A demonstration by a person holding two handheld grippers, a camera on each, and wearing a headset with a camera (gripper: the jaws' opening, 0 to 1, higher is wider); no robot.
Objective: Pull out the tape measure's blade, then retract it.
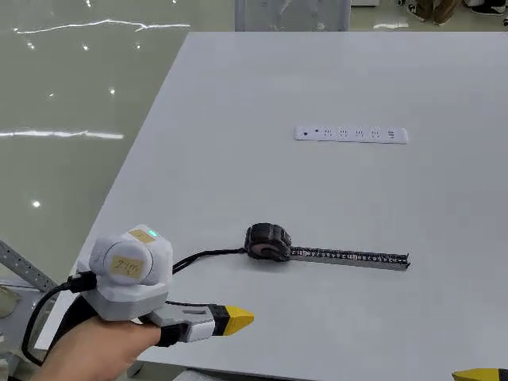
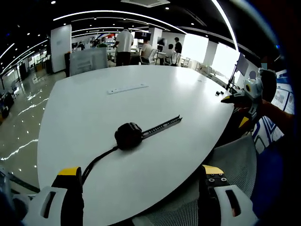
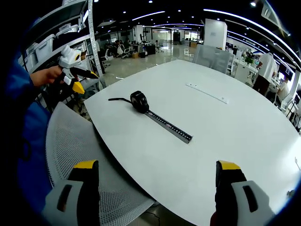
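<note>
The left gripper's [image 2: 141,170] two yellow-tipped jaws stood wide apart with nothing between them, and in its own view they framed the near edge of the white table [image 2: 84,117]. The right gripper [image 3: 157,165] was likewise released, its jaws spread and empty, hanging over the grey mesh of a chair [image 3: 80,141] just short of the table's rim. In the head view a hand [image 1: 87,353] held the left gripper near the table's near left corner, its yellow tip pointing to the right, while a yellow tip of the right gripper showed at the bottom right edge. Neither gripper touched the tape measure [image 1: 267,242], which lay on the tabletop well apart from both. Its dark round case rested on the table, with the blade [image 1: 349,256] drawn partway out and lying flat and straight on the surface, running to the right from the case in the head view. A black strap [image 1: 206,255] trailed from the opposite side of the case toward the left gripper, curving along the tabletop. Farther back on the table, well beyond the tape measure, a white power strip [image 1: 352,134] lay flat. In the gripper views an open office with ceiling lights, desks and standing people stretched behind the table, and a glossy floor ran along the table's left side in the head view.
</note>
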